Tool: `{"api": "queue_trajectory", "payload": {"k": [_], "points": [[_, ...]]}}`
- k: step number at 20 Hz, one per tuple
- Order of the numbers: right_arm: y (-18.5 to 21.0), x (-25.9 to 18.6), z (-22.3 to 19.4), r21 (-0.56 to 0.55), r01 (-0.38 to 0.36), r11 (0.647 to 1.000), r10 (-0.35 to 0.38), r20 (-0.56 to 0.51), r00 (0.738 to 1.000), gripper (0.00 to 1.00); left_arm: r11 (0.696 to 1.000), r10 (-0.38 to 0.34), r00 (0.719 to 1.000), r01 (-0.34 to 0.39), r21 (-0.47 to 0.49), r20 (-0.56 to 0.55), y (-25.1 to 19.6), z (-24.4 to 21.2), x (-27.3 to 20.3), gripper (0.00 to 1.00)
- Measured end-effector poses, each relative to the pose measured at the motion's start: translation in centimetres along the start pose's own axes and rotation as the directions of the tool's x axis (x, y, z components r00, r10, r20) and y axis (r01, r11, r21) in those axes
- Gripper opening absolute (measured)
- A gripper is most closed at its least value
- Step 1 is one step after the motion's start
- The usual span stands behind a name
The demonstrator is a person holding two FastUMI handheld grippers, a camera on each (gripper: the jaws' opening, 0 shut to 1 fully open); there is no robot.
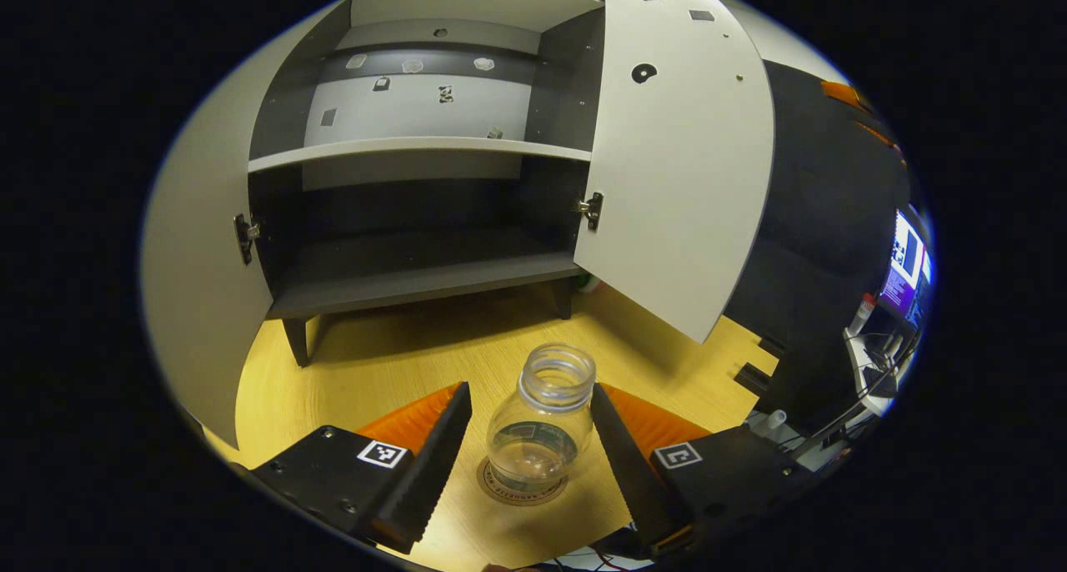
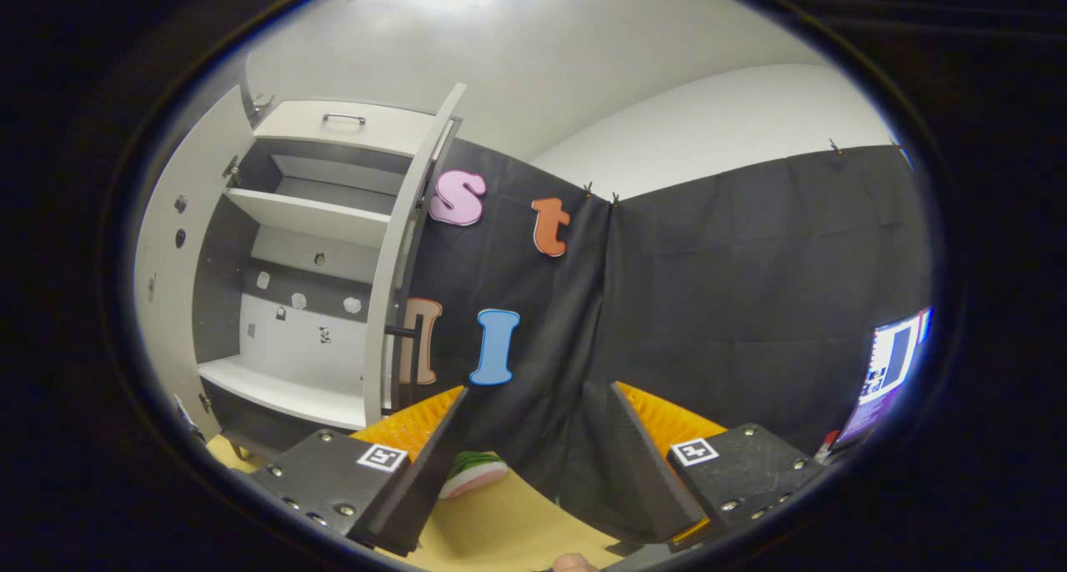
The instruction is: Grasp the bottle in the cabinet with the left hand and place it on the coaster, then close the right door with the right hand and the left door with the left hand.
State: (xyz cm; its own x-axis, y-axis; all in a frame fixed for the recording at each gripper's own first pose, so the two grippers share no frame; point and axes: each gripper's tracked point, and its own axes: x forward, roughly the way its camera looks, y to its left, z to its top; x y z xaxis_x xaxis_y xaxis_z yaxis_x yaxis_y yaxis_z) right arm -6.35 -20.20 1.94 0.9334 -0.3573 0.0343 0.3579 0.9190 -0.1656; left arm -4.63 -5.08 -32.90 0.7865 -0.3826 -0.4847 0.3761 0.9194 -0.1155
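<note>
Here the left gripper (image 1: pixel 527 439) stands open around the clear bottle (image 1: pixel 542 426), which sits upright on the round coaster (image 1: pixel 521 490) on the wooden table (image 1: pixel 400 363); whether the fingers touch it I cannot tell. Beyond it the cabinet (image 1: pixel 417 213) gapes, its left door (image 1: pixel 196 247) and right door (image 1: pixel 679 163) swung wide. The right gripper (image 2: pixel 523 464) is open on nothing, the cabinet up to its left.

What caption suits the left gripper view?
Open claw straddling a clear bottle on its coaster, cabinet doors open.
</note>
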Motion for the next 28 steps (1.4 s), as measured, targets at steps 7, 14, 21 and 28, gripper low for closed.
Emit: {"api": "queue_trajectory", "payload": {"k": [7, 14, 21, 28], "points": [[2.2, 2.2, 1.0, 0.019, -0.065, 0.998, 0.064, 0.028, 0.998, 0.99, 1.000, 0.007, 0.985, -0.009, 0.015, 0.170, -1.3, 11.1, -4.3, 0.93], [6.5, 6.2, 2.5, 0.085, -0.211, 0.974, 0.207, 0.048, 0.977, 0.99, 0.971, 0.222, 0.901, -0.238, -0.002, 0.372, 2.0, 25.2, -11.3, 0.97], [8.7, 8.3, 2.3, 0.197, -0.328, 0.924, 0.333, 0.007, 0.943, 0.98, 0.919, 0.394, 0.815, -0.363, -0.156, 0.425, 5.6, 29.2, -18.1, 0.96], [12.2, 7.6, 3.2, 0.189, -0.464, 0.865, 0.469, 0.021, 0.883, 0.98, 0.882, 0.469, 0.743, -0.418, -0.216, 0.477, 7.4, 30.7, -22.4, 0.93]]}}
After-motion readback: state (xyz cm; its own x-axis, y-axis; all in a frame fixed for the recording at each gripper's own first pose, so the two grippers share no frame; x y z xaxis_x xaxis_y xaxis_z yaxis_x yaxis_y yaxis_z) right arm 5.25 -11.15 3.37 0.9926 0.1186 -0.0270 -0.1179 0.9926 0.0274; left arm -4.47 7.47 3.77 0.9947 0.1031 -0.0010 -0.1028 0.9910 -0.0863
